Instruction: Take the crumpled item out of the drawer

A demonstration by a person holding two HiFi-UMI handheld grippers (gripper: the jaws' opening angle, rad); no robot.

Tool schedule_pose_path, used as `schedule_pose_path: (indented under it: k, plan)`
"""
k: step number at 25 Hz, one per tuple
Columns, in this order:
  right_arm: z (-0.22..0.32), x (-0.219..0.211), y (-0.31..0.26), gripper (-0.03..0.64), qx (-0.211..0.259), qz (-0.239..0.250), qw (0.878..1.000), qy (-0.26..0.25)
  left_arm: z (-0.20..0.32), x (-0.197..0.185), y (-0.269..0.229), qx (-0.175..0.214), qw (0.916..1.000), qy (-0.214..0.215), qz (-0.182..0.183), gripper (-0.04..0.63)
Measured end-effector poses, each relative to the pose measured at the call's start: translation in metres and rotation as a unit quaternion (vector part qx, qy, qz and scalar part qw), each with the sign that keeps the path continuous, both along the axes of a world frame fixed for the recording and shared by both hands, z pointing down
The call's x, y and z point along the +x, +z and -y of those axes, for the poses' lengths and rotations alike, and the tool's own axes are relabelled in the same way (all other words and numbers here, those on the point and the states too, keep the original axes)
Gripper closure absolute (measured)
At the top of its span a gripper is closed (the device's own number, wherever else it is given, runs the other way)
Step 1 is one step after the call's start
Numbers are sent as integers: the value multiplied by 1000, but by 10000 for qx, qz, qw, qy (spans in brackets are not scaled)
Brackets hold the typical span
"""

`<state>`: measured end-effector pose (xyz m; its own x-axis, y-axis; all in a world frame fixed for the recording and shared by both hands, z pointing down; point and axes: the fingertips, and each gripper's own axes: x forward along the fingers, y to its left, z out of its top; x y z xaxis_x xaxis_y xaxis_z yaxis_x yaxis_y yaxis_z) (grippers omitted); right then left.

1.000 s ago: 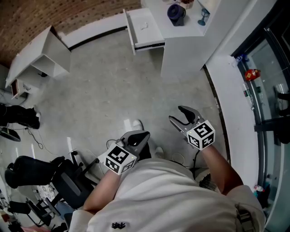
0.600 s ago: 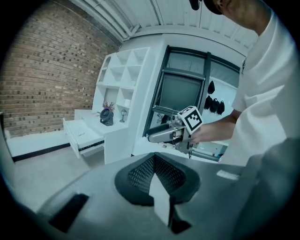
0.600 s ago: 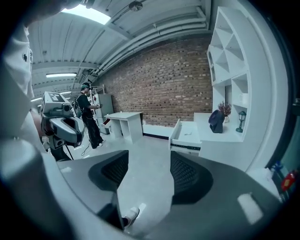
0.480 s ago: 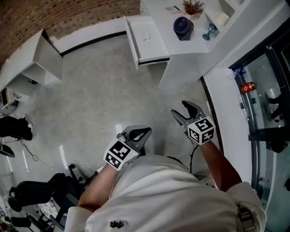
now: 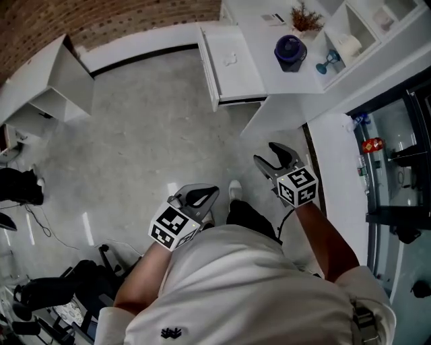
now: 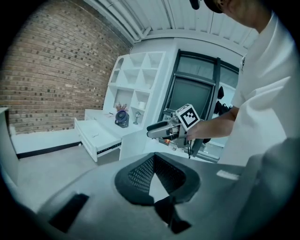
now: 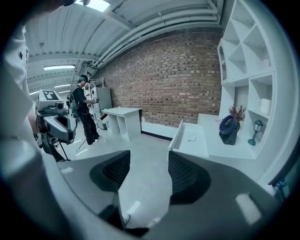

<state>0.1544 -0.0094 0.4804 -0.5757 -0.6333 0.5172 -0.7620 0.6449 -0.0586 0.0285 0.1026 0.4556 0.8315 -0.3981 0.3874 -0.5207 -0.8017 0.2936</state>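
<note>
The white drawer stands pulled out of the desk at the top of the head view. A small white crumpled item lies on its floor, and it also shows in the right gripper view as the crumpled item. Both grippers hang over the floor, well short of the drawer. My left gripper is shut with its tips together and nothing in it. My right gripper points toward the desk; its jaws stand wide and are closing, with only floor between them.
On the desk top stand a dark blue fan, a dried plant and a teal goblet. A white side table is at left, a glass door at right. A person stands far off.
I have stepped closer to the desk: the drawer and desk top have slid lower and to the right in the head view. Both grippers keep their place before my body.
</note>
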Motion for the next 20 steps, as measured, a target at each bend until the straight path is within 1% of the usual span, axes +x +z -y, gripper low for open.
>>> schedule_pose_path:
  k: [4, 9, 12, 15, 20]
  plan:
    - [43, -4, 7, 350, -6, -16, 10000, -89, 33, -6, 2, -49, 10000, -80, 3, 589]
    - [119, -7, 19, 350, -23, 78, 9997, -247, 94, -12, 5, -80, 9993, -356, 108, 589]
    - [174, -8, 22, 353, -75, 169, 9992, -354, 139, -11, -3, -75, 9982, -576, 123, 589]
    - [231, -14, 22, 356, -11, 173, 9985, -512, 181, -8, -7, -49, 9967, -796, 119, 589]
    - [322, -20, 45, 357, -43, -7, 9972, -745, 248, 0, -10, -48, 9932, -1150, 174, 589]
